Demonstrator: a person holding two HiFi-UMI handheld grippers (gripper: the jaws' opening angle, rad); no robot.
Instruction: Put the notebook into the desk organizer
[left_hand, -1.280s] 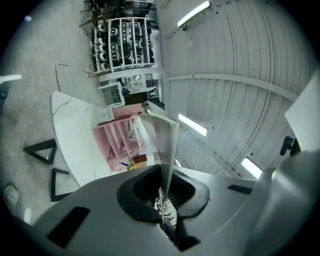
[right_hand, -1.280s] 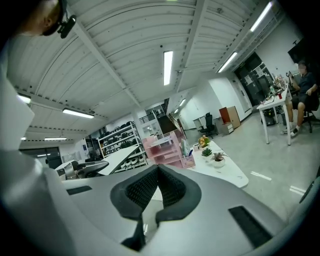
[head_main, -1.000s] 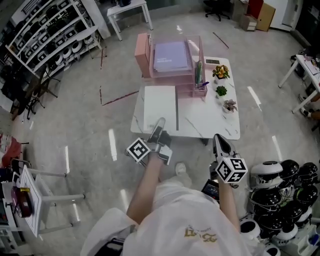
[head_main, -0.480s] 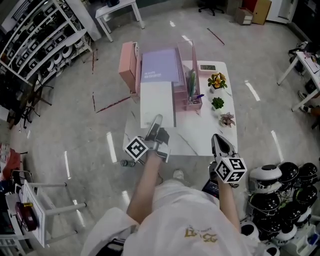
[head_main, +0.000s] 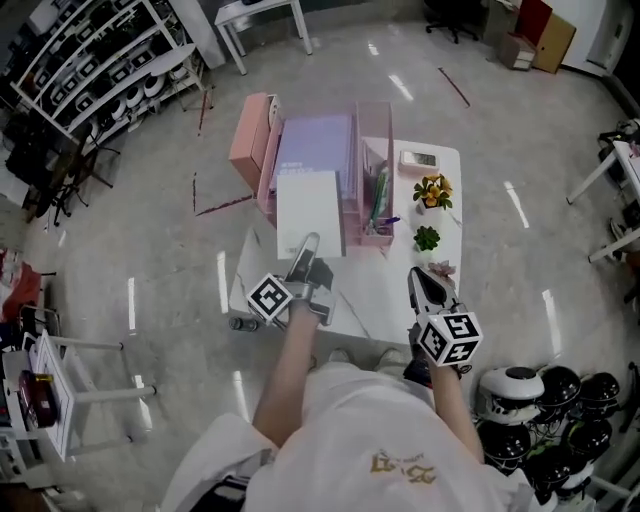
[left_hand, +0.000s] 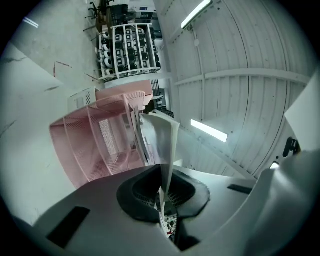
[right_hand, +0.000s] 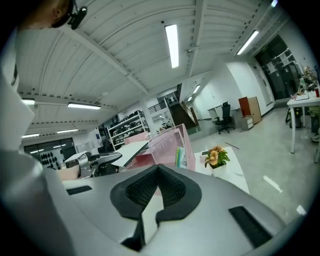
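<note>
1 notebook (head_main: 309, 205) in left gripper (head_main: 306, 243), 1 desk organizer (head_main: 267, 175), 3 potted plants (head_main: 433, 190)

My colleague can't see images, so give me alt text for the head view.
The left gripper holds a white notebook by its edge, close to a pink desk organizer on a white table. The right gripper is shut and empty.

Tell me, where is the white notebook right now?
In the head view the white notebook is left of centre, gripped at its near edge by the left gripper, its far end over the front of the pink desk organizer.
</note>
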